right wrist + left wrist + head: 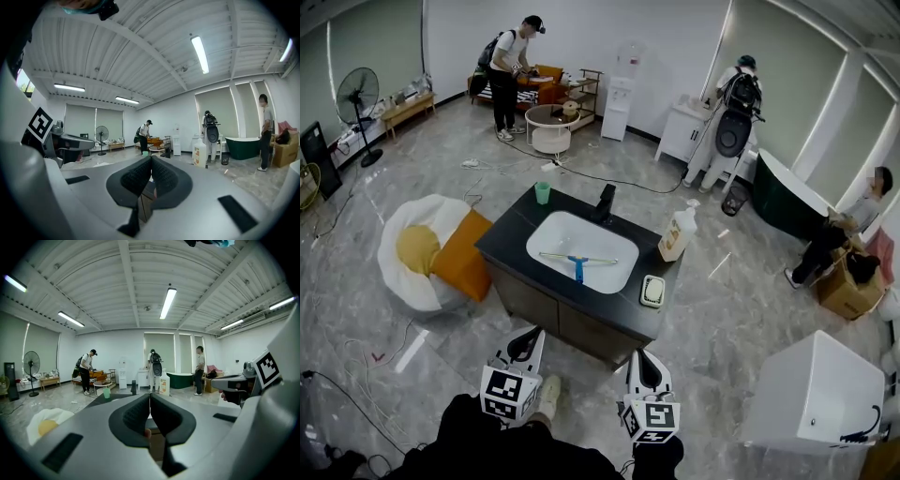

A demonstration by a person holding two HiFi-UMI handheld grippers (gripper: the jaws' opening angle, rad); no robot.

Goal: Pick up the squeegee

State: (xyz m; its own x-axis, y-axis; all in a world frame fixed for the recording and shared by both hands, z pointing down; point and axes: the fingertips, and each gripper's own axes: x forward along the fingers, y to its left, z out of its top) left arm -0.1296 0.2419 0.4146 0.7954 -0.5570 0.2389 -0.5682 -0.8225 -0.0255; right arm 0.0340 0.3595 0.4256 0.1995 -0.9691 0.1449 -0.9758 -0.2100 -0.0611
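Observation:
The squeegee (577,262), with a blue handle and a thin pale blade, lies in the white sink basin (551,236) set in a black vanity counter (508,240). Both grippers hang in front of the vanity's near side, apart from it and well short of the squeegee. In the head view my left gripper (525,345) is at lower left and my right gripper (649,367) at lower right. In the left gripper view my left gripper (150,399) has its pads pressed together with nothing between them. The right gripper (151,161) looks the same, shut and empty.
On the counter stand a green cup (542,192), a black faucet (605,202), a soap bottle (678,234) and a small dish (652,292). A white-and-orange beanbag (422,253) lies left of the vanity, a white box (816,394) at right. Cables cross the floor; several people work at the back.

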